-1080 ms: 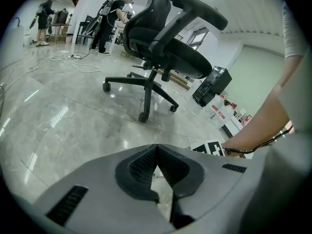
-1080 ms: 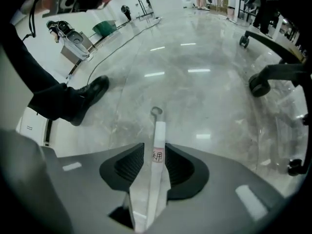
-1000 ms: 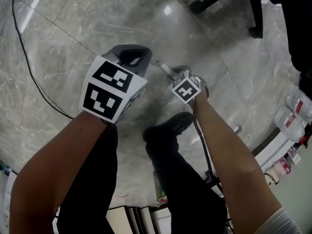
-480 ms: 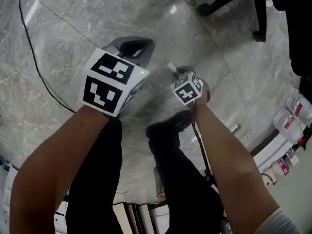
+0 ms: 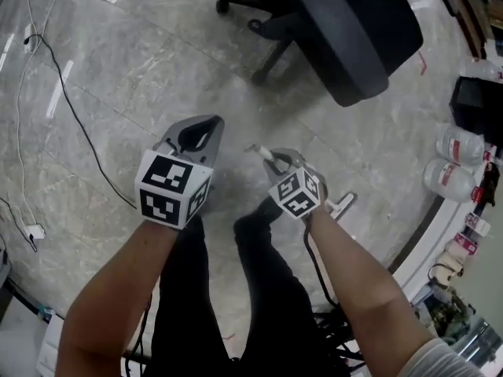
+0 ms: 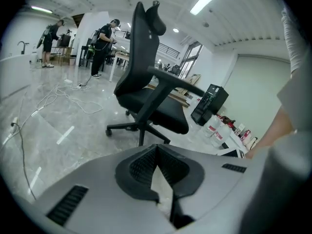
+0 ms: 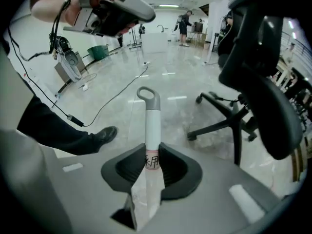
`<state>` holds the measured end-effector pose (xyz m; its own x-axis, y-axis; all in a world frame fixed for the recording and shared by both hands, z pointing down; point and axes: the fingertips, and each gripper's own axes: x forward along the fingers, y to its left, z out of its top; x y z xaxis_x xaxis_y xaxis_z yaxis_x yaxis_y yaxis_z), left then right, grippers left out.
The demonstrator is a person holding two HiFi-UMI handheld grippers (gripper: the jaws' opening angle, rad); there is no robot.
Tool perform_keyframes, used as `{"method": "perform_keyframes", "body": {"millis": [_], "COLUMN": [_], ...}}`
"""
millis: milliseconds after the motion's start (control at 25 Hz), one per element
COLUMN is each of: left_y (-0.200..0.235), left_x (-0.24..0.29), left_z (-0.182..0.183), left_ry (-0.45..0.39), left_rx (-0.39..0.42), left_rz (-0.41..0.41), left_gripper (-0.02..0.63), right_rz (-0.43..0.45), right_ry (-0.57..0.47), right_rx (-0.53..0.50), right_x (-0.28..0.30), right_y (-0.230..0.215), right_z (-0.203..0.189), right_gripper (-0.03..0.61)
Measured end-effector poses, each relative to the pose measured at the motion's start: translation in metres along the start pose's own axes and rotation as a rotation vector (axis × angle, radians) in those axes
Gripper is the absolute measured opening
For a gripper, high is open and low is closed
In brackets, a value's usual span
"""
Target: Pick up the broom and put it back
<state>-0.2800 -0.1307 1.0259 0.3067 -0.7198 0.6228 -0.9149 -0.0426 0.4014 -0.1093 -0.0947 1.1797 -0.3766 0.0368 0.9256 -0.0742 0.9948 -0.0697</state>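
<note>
The broom's white handle (image 7: 152,126), which ends in a grey loop, runs up between the jaws of my right gripper (image 7: 152,149). The jaws are shut on it just below a taped label. In the head view the handle's tip (image 5: 258,150) pokes out ahead of the right gripper (image 5: 275,160), and a pale stub (image 5: 343,203) shows beyond the wrist. The broom's head is hidden. My left gripper (image 5: 196,129) hangs beside it on the left, apart from the handle. Its pads meet at the tips (image 6: 157,147) with nothing between them.
A black office chair (image 5: 346,30) stands on the marble floor just ahead. Cables (image 5: 71,116) trail over the floor at the left. Plastic bottles (image 5: 456,144) and clutter line the right edge. My legs and a black shoe (image 7: 105,133) are below the grippers. People (image 6: 102,38) stand far off.
Both grippers have risen well off the floor, which now looks farther away. The office chair has come into view. The right gripper still holds the handle.
</note>
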Motion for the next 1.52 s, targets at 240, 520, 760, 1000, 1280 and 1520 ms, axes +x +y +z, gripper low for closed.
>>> {"method": "perform_keyframes", "body": {"millis": [240, 520, 760, 1000, 1280, 1520], "left_y": [-0.119, -0.265, -0.361, -0.429, -0.480, -0.489], "left_x": [-0.059, -0.108, -0.135, -0.167, -0.184, -0.175], "left_z": [0.114, 0.223, 0.298, 0.326, 0.361, 0.388], "left_ry": [-0.020, -0.056, -0.087, -0.112, -0.168, -0.198], "left_rx": [0.077, 0.131, 0.270, 0.318, 0.367, 0.376], "left_rz": [-0.057, -0.089, -0.106, -0.082, -0.075, -0.088], "left_gripper": [0.005, 0.005, 0.006, 0.006, 0.005, 0.005], "right_rz": [-0.179, -0.269, -0.331, -0.395, -0.430, -0.452], "right_ry": [-0.125, -0.209, -0.306, -0.411, -0.485, -0.482], "right_rx": [0.094, 0.193, 0.291, 0.382, 0.400, 0.372], "right_x": [-0.189, -0.384, -0.507, -0.588, -0.645, -0.658], "right_y": [-0.049, -0.080, -0.104, -0.108, -0.134, -0.163], "right_z": [0.024, -0.024, -0.066, -0.084, -0.077, -0.058], "right_gripper": [0.083, 0.086, 0.087, 0.087, 0.089, 0.091]}}
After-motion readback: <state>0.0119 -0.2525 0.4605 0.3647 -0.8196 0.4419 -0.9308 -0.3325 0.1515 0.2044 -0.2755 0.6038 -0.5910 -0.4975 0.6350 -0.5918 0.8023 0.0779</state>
